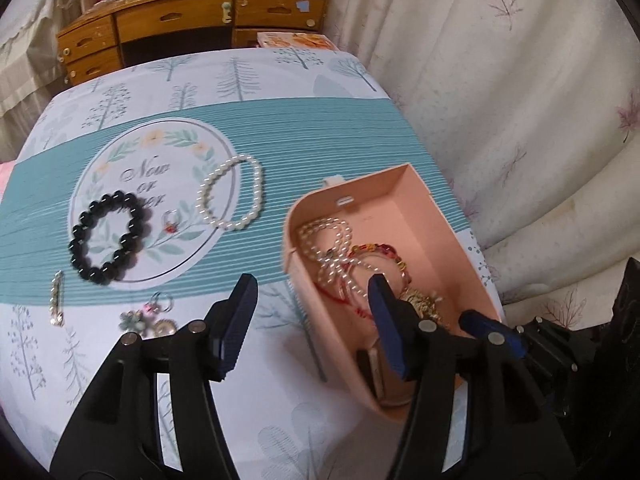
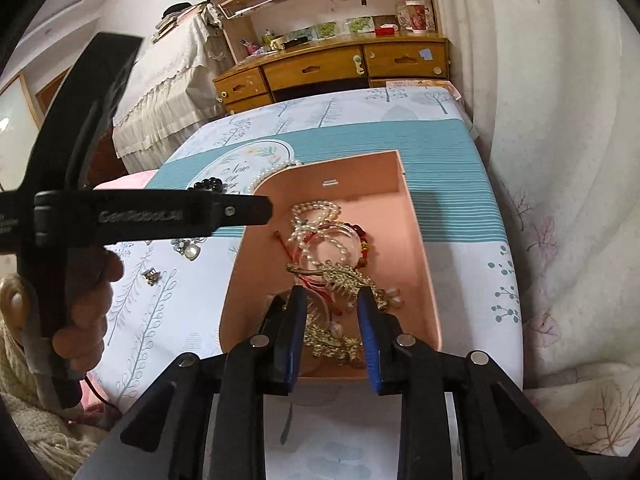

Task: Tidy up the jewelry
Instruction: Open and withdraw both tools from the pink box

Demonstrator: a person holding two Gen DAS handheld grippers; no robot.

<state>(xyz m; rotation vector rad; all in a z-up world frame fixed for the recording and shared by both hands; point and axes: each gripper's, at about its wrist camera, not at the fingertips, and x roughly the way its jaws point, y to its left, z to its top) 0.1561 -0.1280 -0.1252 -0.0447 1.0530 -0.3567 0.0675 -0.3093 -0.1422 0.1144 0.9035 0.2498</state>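
An open pink box [image 1: 434,216] [image 2: 418,248] stands on the right of the table and holds a pearl strand [image 1: 332,246], a red bead bracelet [image 1: 378,249] and a gold leaf brooch [image 2: 340,276]. My left gripper [image 1: 310,283] is open and straddles the box's left wall, with its right finger over the jewelry. My right gripper [image 2: 332,294] is open above the gold brooch, its pads clear of it. On the cloth lie a black bead bracelet [image 1: 106,236], a pearl bracelet [image 1: 232,196], a ring [image 1: 171,222], a pin [image 1: 57,298] and flower brooches [image 1: 150,316].
The table wears a tree-print cloth [image 1: 256,80] with a teal band. A curtain [image 1: 520,100] hangs close along its right edge. A wooden desk with drawers [image 1: 192,20] stands behind. A hand [image 2: 88,280] holds the left gripper's handle at the left.
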